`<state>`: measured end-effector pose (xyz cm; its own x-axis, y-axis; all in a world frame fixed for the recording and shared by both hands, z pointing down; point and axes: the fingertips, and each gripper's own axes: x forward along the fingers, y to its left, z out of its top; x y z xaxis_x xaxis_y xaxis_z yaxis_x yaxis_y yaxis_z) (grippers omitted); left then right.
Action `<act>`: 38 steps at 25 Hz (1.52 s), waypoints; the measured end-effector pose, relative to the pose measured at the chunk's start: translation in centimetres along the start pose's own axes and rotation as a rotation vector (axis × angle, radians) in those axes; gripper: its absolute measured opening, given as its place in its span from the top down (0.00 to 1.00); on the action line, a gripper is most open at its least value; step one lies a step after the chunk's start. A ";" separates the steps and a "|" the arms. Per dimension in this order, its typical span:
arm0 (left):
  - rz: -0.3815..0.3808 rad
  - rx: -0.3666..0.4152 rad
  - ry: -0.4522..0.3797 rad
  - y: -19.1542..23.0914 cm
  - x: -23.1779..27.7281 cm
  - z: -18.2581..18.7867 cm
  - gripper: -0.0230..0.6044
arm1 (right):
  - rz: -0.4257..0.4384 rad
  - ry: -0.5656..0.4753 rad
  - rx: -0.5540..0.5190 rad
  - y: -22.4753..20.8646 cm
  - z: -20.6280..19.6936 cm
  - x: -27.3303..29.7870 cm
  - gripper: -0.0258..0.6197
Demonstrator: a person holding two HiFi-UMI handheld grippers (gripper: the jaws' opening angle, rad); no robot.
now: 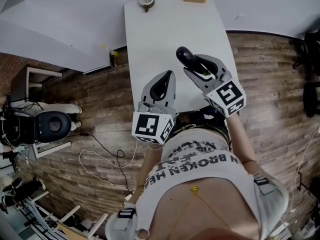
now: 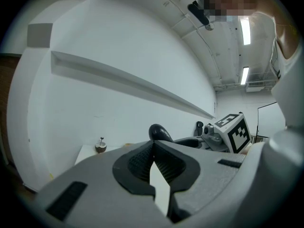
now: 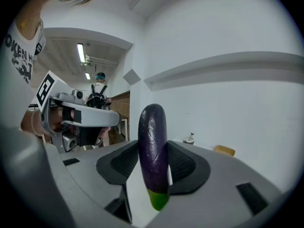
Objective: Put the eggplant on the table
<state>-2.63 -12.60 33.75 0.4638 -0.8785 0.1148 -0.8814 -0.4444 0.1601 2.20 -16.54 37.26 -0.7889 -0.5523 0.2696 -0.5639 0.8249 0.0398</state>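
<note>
The left gripper (image 1: 170,75) hangs over the near edge of the table (image 1: 165,29), its jaws closed tip to tip and empty. The right gripper (image 1: 196,64) is beside it, farther over the table and tilted slightly down, its jaws clamped on the eggplant (image 1: 184,55).

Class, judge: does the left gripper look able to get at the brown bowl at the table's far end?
Probably yes: only bare table lies between left gripper and bowl, though its jaws are shut.
</note>
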 end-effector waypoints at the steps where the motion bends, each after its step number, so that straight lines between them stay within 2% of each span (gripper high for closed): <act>1: 0.004 -0.001 0.001 0.2 0.0 0.0 0.97 | 0.004 0.008 -0.001 0.0 -0.3 0.3 0.67; 16: 0.047 -0.030 0.019 2.2 -1.0 -0.9 0.97 | 0.053 0.161 0.026 -0.1 -6.6 4.2 0.67; 26: 0.064 -0.047 0.028 3.3 -1.4 -1.4 0.97 | 0.064 0.307 -0.005 0.2 -11.7 5.9 0.67; 38: 0.077 -0.059 0.042 4.1 -1.5 -2.0 0.97 | 0.090 0.408 0.028 0.4 -16.2 7.2 0.67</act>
<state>-6.75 -12.72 36.15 0.3989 -0.9011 0.1699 -0.9085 -0.3633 0.2064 0.28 -18.24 54.80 -0.6772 -0.3803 0.6299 -0.5076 0.8612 -0.0258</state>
